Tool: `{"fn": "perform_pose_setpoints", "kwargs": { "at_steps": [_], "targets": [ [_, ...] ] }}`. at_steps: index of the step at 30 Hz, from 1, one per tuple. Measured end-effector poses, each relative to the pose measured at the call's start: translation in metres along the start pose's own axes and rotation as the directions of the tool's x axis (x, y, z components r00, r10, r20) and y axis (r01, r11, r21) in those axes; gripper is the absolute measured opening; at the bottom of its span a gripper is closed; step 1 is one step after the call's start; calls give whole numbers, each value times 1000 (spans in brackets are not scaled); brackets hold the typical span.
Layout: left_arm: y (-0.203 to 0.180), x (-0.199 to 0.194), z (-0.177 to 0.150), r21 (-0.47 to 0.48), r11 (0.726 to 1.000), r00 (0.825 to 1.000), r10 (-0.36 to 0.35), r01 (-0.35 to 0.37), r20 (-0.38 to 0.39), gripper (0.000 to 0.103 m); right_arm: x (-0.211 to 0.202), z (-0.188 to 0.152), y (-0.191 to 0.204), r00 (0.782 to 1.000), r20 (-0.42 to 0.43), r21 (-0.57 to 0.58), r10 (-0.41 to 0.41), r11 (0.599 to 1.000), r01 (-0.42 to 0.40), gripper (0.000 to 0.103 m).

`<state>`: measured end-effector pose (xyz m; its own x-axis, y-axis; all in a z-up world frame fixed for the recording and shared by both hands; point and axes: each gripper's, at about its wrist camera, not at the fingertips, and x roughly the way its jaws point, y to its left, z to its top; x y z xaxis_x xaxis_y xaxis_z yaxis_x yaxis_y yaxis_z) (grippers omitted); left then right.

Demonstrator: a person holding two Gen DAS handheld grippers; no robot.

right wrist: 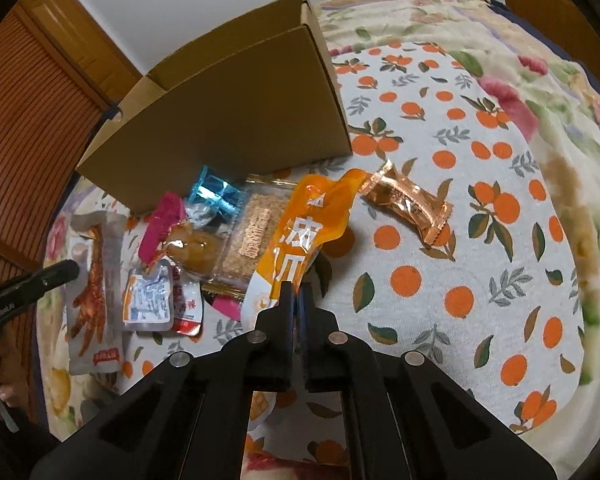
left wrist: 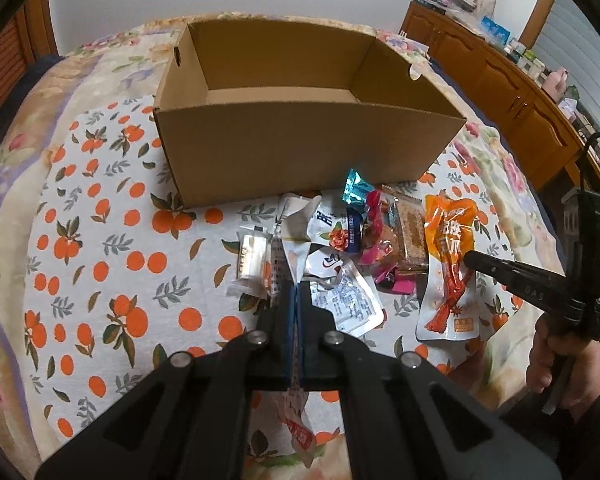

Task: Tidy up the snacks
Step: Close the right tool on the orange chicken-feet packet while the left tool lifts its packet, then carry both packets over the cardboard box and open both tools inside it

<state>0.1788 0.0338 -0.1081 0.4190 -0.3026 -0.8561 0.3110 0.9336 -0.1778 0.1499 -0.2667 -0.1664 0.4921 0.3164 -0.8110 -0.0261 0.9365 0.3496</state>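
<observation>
Two packets are already pinched, one in each gripper: our left gripper [left wrist: 298,290] has its fingers closed tight on a whitish packet [left wrist: 290,248] whose printed red end hangs out beneath them, and our right gripper [right wrist: 297,290] has its fingers closed on the lower part of an orange packet [right wrist: 300,236], whose top flops forward past the fingertips. We judge the step in hand to be carrying these to the cardboard box [left wrist: 296,152], which stands straight ahead of the left fingers and ahead and to the left of the right ones. To do it well, we lift each packet clear of the heap before moving, so the limp film drags no neighbours along, then bring it over the near wall and let go only once it hangs inside. The box looks empty as far as we can see into it. The remaining snacks [left wrist: 376,232] lie on the bed between fingers and box.
</observation>
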Motion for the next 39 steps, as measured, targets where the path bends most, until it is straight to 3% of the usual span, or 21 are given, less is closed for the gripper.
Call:
{"fn": "perform_pose_setpoints", "kwargs": {
  "at_steps": [24,39],
  "targets": [
    [-24,-39,9,67,998,993,-24,17,112,0,-24,4,18,998,65,-85,0,996,6,0],
    [-44,-84,36,99,995,969,-57,34,239,0,-74,28,56,982,178,-203,57,979,-20,0]
  ]
}}
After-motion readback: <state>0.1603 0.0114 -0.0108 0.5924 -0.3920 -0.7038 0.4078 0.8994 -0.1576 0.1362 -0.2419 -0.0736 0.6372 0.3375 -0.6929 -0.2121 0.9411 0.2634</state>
